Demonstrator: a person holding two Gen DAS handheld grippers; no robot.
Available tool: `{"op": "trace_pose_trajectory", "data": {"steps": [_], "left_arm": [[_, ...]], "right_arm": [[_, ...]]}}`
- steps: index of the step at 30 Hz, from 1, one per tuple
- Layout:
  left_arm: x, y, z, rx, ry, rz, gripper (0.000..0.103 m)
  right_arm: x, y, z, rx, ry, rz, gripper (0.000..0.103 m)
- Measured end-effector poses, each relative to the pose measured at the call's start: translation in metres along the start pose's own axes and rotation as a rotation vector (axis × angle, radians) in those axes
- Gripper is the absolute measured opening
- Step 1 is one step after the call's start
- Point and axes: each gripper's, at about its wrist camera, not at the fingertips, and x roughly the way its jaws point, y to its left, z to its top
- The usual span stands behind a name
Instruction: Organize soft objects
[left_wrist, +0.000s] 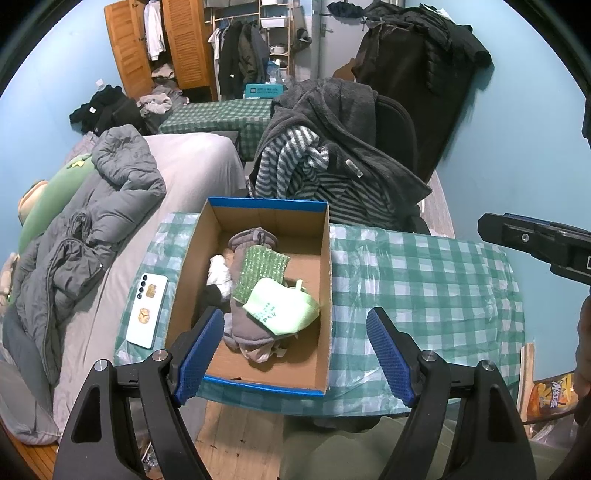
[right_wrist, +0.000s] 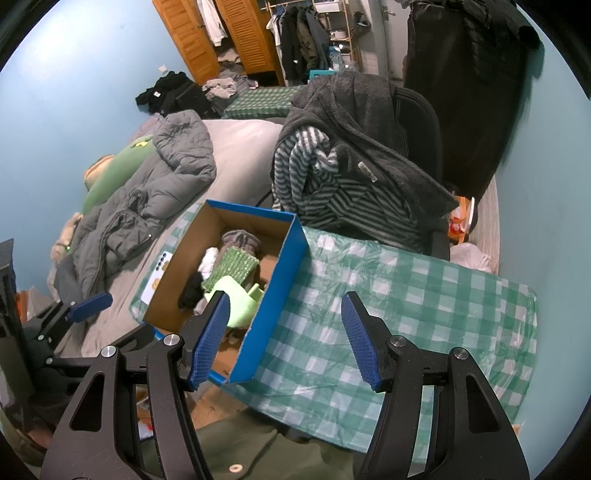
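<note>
One box (left_wrist: 255, 295) at my 12 o'clock; one phone (left_wrist: 147, 311) at 10; my left gripper (left_wrist: 295, 350) and right gripper (right_wrist: 284, 341) both gape, empty.

In the blue-edged cardboard box (left_wrist: 266, 218), the crumpled white cloth (left_wrist: 218, 271) and a black fabric lump (right_wrist: 192, 291) lie half buried under the grey fleece garment (left_wrist: 243, 240) – what they are cannot be told. The right wrist view hides most of the white phone (right_wrist: 157, 275) behind the box wall, and the pale green cloth (right_wrist: 236, 299) partly behind a blue finger pad (right_wrist: 210, 343). An orange snack bag (left_wrist: 552, 398) is cut off by the lens rim – its print unreadable
</note>
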Motion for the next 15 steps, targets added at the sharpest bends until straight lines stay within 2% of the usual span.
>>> {"op": "trace_pose_trajectory", "data": {"steps": [15], "left_arm": [[0.0032, -0.0082, 0.0011, 0.01, 0.007, -0.008, 0.081]], "right_arm": [[0.0003, -0.0002, 0.0005, 0.003, 0.001, -0.001, 0.062]]}}
